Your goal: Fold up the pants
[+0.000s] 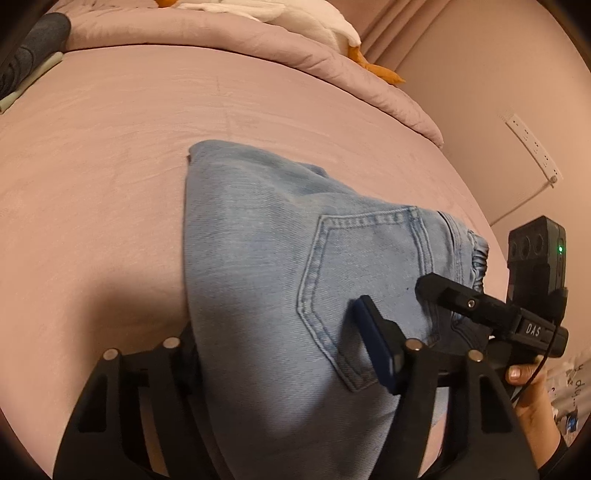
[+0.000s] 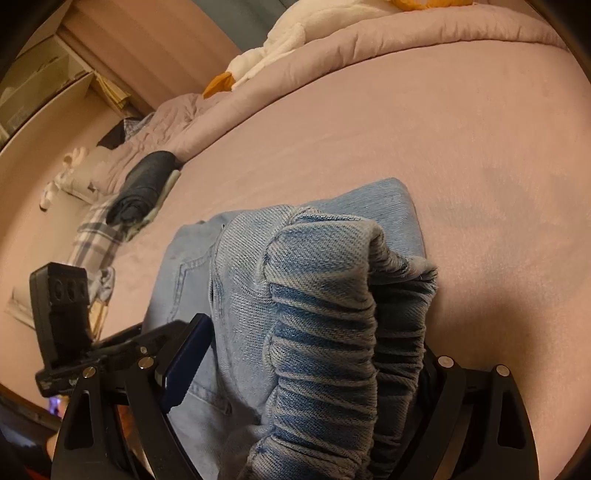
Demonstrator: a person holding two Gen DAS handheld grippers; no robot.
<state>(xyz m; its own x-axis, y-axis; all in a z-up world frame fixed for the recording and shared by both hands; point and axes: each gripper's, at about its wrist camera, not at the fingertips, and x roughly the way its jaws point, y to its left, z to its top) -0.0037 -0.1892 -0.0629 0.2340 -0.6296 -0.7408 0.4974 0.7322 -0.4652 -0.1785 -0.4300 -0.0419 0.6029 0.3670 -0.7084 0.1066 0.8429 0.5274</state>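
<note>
light blue jeans (image 1: 258, 258) folded on pink bed (image 1: 110, 155), centre to lower frame in both views. left hand-held gripper (image 1: 284, 354): jaws astride near edge of denim, blue pad (image 1: 373, 343) on back pocket area, left finger hidden behind fabric; cannot tell if pads press. right hand-held gripper (image 2: 295, 387): jaws wide, elastic waistband (image 2: 325, 332) bunched between them, grip unclear. rolled dark garment (image 2: 144, 184) left of frame in right view. white plush toy (image 1: 314, 18) at top.
</note>
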